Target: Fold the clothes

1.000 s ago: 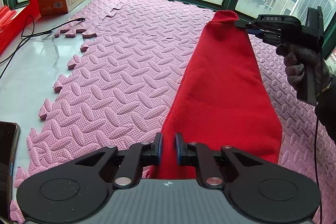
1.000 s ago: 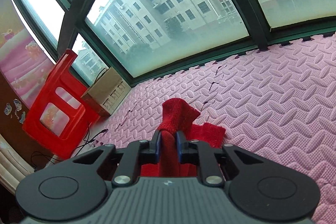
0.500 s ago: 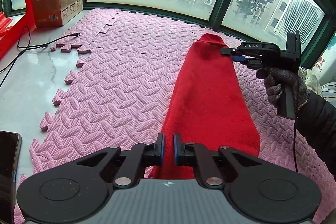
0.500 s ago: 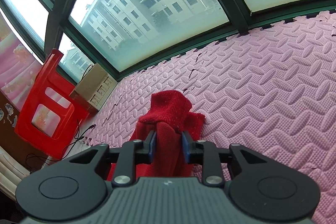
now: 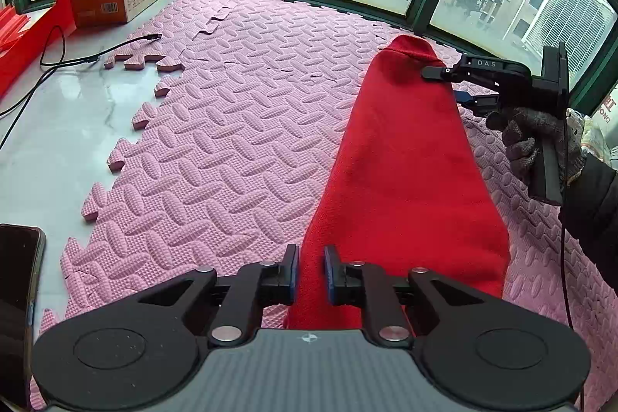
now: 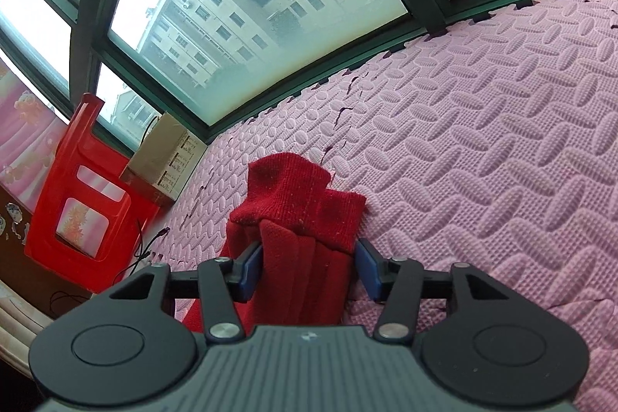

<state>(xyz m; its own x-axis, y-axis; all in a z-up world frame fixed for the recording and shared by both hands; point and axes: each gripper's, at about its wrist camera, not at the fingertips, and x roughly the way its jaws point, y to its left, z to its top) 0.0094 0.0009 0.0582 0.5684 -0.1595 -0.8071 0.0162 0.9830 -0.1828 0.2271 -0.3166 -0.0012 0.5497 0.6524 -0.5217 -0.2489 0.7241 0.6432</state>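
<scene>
Two grippers share one red knit garment [image 5: 405, 161] stretched over the pink foam mat [image 5: 231, 141]: my left gripper [image 5: 311, 271] pinches its near end, my right gripper [image 6: 309, 267] has spread around the far cuff, which could slip free and collapse the fold.

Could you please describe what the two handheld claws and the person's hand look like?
Both are matte black claws with blue finger pads, silver pivot screws and ribbed bodies. The right one reads "DAS", trails a thin black cable, and is gripped by a dark knitted glove and black sleeve.

Garment [image 5: 401, 157] on mat [image 5: 231, 126], seemingly.
</scene>
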